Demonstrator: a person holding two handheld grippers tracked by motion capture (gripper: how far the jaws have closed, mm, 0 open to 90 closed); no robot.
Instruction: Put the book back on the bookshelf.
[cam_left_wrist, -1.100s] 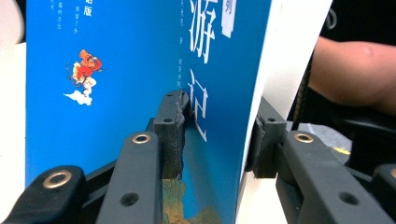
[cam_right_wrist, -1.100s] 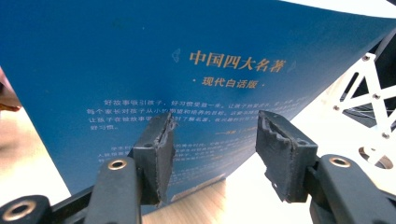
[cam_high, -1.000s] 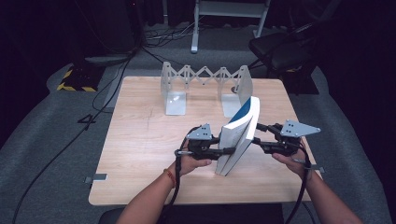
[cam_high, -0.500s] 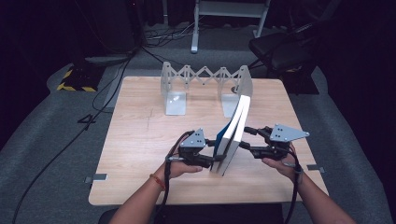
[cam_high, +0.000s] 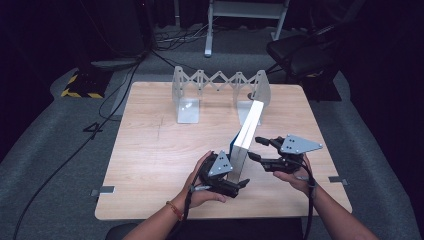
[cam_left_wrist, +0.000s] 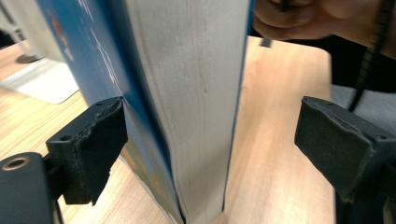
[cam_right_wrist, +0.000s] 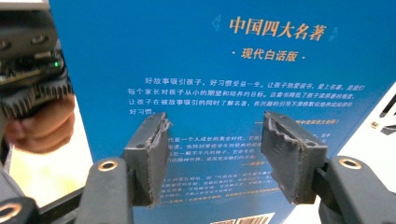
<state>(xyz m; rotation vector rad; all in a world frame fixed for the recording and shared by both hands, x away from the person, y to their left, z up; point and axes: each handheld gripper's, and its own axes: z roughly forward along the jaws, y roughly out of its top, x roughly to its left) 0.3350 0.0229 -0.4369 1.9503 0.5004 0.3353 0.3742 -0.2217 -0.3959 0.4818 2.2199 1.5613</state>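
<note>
A thick book (cam_high: 247, 131) with a blue cover stands on its edge on the wooden table (cam_high: 155, 150), leaning slightly, its white page block facing up and toward me. My left gripper (cam_high: 239, 186) is at the book's near end, open. In the left gripper view the book (cam_left_wrist: 196, 93) sits between the pads, the left pad (cam_left_wrist: 93, 144) against the blue cover and the right pad well apart. My right gripper (cam_high: 256, 148) is at the book's right side, open. Its two pads point at the back cover (cam_right_wrist: 210, 70), which is printed with Chinese text, and nothing lies between them.
A folding metal book rack (cam_high: 220, 87) stands at the back of the table, just beyond the book's far end. A dark chair (cam_high: 305, 55) is past the back right corner. Cables and a yellow-and-black striped block (cam_high: 80, 85) lie on the floor to the left.
The book has swung more edge-on and shifted right, toward the rack. My left gripper has moved from the book's left side to its near end. The right gripper followed rightward.
</note>
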